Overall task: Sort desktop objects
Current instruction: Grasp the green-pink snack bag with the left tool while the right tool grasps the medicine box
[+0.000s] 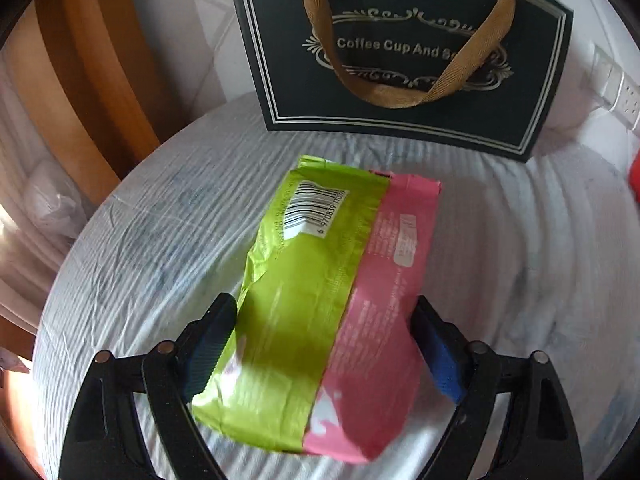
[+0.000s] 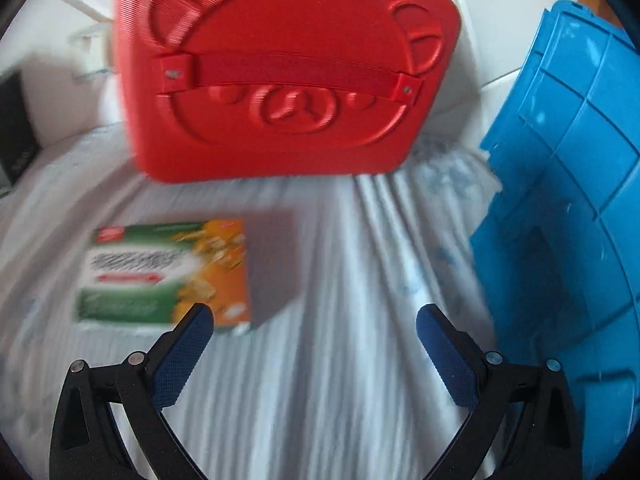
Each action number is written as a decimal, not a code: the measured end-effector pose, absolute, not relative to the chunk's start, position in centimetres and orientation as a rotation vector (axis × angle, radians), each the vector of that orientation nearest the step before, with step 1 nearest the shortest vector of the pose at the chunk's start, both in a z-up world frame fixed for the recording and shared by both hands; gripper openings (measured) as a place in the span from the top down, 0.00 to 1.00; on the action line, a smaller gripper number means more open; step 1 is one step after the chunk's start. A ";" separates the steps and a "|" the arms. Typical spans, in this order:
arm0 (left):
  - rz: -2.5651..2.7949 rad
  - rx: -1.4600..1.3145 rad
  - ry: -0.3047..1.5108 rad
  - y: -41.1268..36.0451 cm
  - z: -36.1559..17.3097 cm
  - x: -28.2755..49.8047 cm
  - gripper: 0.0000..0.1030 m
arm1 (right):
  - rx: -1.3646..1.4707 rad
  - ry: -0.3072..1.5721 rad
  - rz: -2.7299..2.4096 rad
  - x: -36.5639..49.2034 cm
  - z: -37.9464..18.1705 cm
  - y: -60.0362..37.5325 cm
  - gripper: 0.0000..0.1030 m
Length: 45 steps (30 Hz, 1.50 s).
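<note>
Left wrist view: the left tongs (image 1: 324, 344) are seen closed on a green and pink packet (image 1: 336, 280), one blue pad (image 1: 208, 352) pressed against the green edge and the other against the pink edge. The packet is gripped near its close end, so most of its length juts forward, apparently raised a little over the tabletop (image 1: 140, 240), which is covered with a wrinkled white cloth; contact with the cloth cannot be ruled out. Such a side grip is judged suited to carrying a soft, flat packet without folding it. Beyond the packet, a dark gift bag (image 1: 400, 60) with a tan ribbon handle is stood upright at the far edge of the tabletop, well apart from the tongs; it may be meant as a sorting destination, though that is only a guess.

In the right wrist view, the right tongs (image 2: 316, 332) are held wide apart with nothing between the pads, above bare cloth. A green and orange box (image 2: 164, 276) is laid flat just beside the left pad, ahead and to the left, not yet straddled. A red case (image 2: 284, 72) is stood farther back, and a blue crate (image 2: 568, 220) is set at the right, near the other pad. The picture is blurred, so motion is likely; the box is judged the probable next pick.
</note>
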<state>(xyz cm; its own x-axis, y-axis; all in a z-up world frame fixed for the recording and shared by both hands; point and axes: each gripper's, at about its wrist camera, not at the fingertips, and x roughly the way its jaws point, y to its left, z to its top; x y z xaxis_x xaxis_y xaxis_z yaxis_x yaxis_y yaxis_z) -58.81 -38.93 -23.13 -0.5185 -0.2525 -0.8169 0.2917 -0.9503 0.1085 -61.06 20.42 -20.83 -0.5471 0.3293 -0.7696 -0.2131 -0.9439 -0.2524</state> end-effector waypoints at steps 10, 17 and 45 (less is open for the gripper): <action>-2.406 1.342 0.110 -38.1 -22.4 -52.6 0.26 | -1.439 -0.158 2.475 -62.3 -24.8 21.7 0.00; -2.380 1.353 0.146 -36.2 -22.2 -45.7 0.26 | -1.718 -0.205 2.763 -57.5 -25.7 12.9 0.00; -2.371 1.302 0.159 -37.6 -22.4 -48.8 0.26 | -1.583 -0.011 2.862 -61.0 -23.3 17.0 0.00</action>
<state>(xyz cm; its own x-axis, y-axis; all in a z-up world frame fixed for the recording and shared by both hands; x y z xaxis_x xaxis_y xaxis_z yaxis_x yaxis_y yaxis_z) -48.80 -37.65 -22.45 -0.4677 -0.3127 -0.8268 0.4203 -0.9015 0.1032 -61.04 16.96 -23.31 -0.5249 -0.1092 -0.8441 0.1156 -0.9917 0.0564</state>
